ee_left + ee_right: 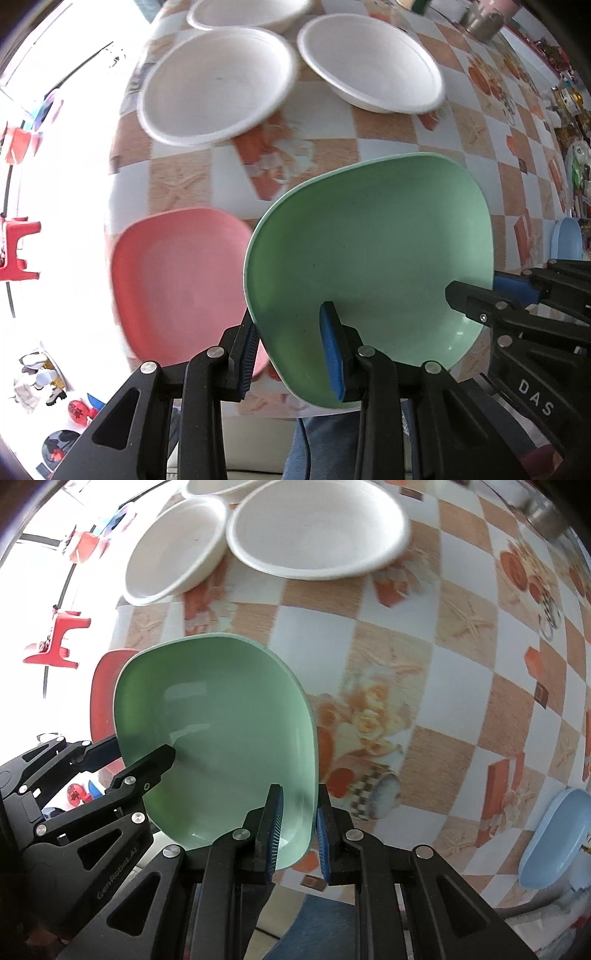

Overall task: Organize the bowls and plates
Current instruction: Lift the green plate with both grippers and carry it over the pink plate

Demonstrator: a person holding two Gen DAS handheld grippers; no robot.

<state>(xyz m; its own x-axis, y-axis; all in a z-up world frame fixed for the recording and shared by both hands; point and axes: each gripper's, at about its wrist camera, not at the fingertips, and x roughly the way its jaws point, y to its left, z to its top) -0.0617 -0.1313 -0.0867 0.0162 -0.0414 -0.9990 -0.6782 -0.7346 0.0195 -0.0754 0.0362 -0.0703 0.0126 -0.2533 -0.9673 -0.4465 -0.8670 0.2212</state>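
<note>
the pink plate (177, 280) lies at the near left edge of the tabletop (332, 155), just beside the green plate (369, 258), which is lifted and tilted above the near edge. the left hand-held gripper (291, 354) straddles the green plate's near rim, one blue pad inside the dish and one outside, with a visible gap, so its jaws stand fairly wide and not pinching. the right hand-held gripper (297, 830) has its jaws narrow, clamped on the green plate's rim (221, 731). three white foam bowls (218, 85) sit close together toward the far side. a light blue plate (557, 834) rests near the right edge.
</note>
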